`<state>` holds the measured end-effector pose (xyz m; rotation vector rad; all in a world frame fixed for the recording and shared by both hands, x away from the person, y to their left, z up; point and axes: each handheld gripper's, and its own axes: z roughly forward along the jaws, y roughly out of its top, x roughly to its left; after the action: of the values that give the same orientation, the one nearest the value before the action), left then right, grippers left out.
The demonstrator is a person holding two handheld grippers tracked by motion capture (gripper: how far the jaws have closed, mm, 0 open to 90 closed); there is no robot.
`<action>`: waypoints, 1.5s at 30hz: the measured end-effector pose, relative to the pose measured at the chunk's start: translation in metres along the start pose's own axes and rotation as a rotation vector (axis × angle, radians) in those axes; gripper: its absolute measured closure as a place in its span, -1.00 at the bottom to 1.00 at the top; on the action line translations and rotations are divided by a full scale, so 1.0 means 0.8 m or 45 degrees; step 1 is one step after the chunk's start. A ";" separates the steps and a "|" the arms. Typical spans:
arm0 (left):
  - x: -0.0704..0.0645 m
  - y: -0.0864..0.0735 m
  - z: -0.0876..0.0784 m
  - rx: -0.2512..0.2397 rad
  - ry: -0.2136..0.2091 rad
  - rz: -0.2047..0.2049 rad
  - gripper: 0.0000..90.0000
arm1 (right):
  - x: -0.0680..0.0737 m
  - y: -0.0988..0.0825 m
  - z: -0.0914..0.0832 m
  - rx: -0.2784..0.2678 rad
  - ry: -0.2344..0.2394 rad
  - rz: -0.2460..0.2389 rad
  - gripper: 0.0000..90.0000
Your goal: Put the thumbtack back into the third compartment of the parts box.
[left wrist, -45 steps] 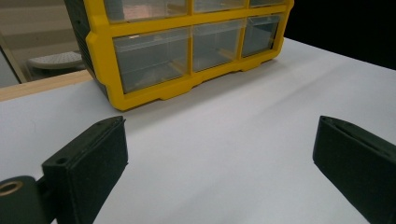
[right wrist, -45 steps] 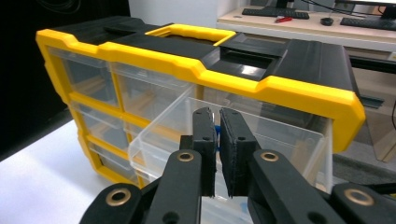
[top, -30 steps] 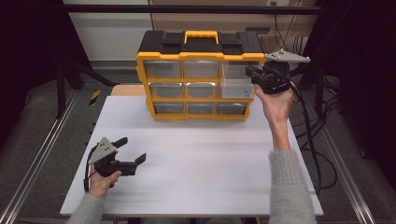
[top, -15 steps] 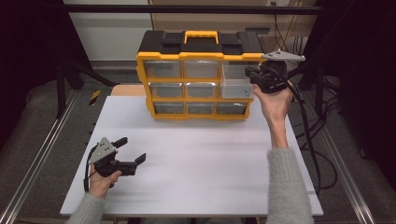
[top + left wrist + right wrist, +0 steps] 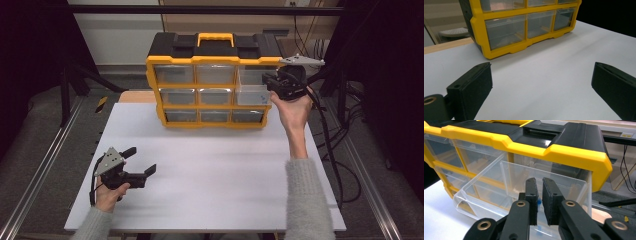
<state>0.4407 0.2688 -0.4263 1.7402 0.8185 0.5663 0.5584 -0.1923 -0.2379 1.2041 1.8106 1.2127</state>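
Note:
A yellow and black organizer [image 5: 215, 45] with clear drawers stands at the back of the white table [image 5: 215, 165]. Its right-column drawer [image 5: 250, 96], just under the lid, is pulled out, with small blue pieces [image 5: 260, 98] inside. My right gripper [image 5: 268, 83] hovers over this drawer [image 5: 484, 192]. In the right gripper view its jaws [image 5: 539, 182] have just been opening and stand a narrow gap apart with nothing gripped; a blue piece [image 5: 538, 201] shows below them. My left gripper [image 5: 141, 161] rests open at the front left, nothing between its jaws [image 5: 541, 72].
The organizer's bottom drawers [image 5: 506, 31] are pushed in, facing the left gripper across bare white table. Cables [image 5: 332, 150] trail off the table's right side. A wooden board [image 5: 132, 96] lies behind the table's left rear corner.
The right gripper has edged very slightly left over the drawer. The left gripper and the organizer have stayed put.

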 end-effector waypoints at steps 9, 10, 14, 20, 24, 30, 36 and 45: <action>0.000 0.000 0.000 -0.003 0.000 0.005 -0.94 | -0.001 0.000 -0.016 -0.089 0.024 0.010 0.51; 0.000 0.001 0.000 -0.003 0.000 0.005 -0.94 | 0.000 0.000 -0.019 -0.106 0.025 0.011 0.42; 0.000 0.000 0.000 -0.003 0.000 0.001 -0.94 | 0.003 -0.005 -0.034 -0.182 0.048 0.016 0.05; -0.001 0.000 0.000 -0.002 -0.002 0.001 -0.94 | 0.008 -0.015 -0.049 -0.224 0.063 -0.002 -0.48; 0.000 0.001 0.000 -0.005 -0.001 0.000 -0.94 | 0.013 -0.024 -0.056 -0.231 0.088 -0.001 -0.64; 0.000 0.001 0.000 -0.005 -0.003 0.000 -0.94 | 0.020 -0.038 -0.064 -0.221 0.122 -0.007 -0.74; 0.000 0.000 0.000 -0.005 -0.005 -0.003 -0.94 | 0.026 -0.057 -0.071 -0.219 0.168 -0.008 -0.76; -0.001 0.001 0.000 -0.006 -0.005 -0.001 -0.94 | 0.028 -0.088 -0.079 -0.226 0.210 0.016 -0.77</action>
<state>0.4406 0.2682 -0.4259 1.7362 0.8149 0.5636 0.4713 -0.2041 -0.2806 1.0433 1.7702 1.4843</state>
